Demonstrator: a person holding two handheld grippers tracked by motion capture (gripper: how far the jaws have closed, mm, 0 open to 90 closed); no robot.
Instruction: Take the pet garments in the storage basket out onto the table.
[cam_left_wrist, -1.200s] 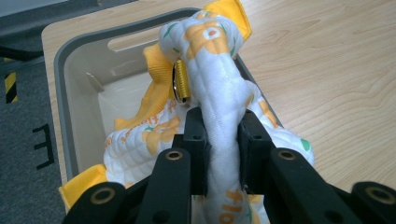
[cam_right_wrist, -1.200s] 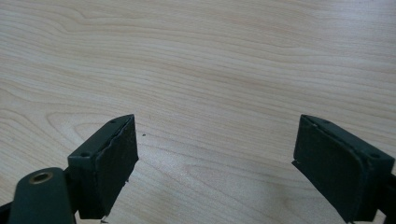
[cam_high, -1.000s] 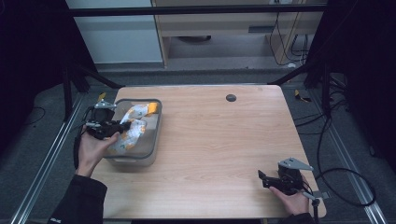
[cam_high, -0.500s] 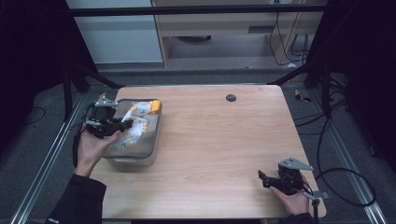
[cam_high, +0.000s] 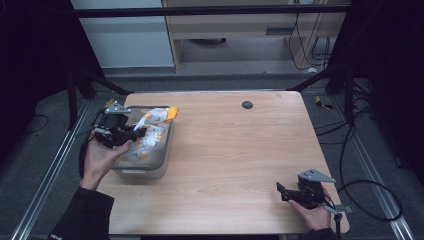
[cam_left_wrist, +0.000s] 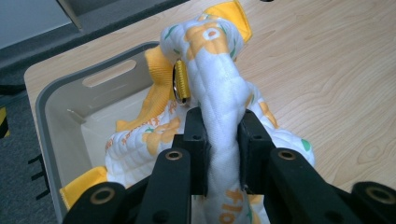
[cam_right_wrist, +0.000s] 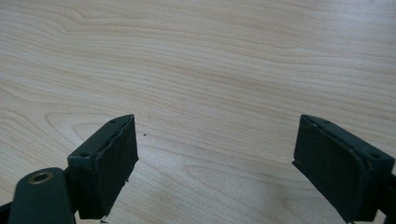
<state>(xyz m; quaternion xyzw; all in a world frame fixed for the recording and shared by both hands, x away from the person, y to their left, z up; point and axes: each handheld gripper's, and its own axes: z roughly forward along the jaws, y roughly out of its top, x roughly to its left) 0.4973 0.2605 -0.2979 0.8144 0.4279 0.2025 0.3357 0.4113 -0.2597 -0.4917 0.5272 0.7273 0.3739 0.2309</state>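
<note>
Left gripper (cam_high: 131, 136) is clamped on a quilted white cloth (cam_left_wrist: 219, 93) with orange print and orange binding, pinching a bunched fold between both pads over the grey bin (cam_high: 142, 172) at the table's left edge. Cloth is soft, padded and crumpled; most of it lies inside the bin, with one corner draped over the far right rim. Step in hand looks like pulling the cloth out of the bin. Next move likely needs a higher lift to clear the rim, then a carry rightward onto the wooden table (cam_high: 240, 150). Bin is rigid plastic, rectangular, with handle slots. Right gripper (cam_high: 282, 192) rests at the near right, jaws spread wide, holding nothing.
</note>
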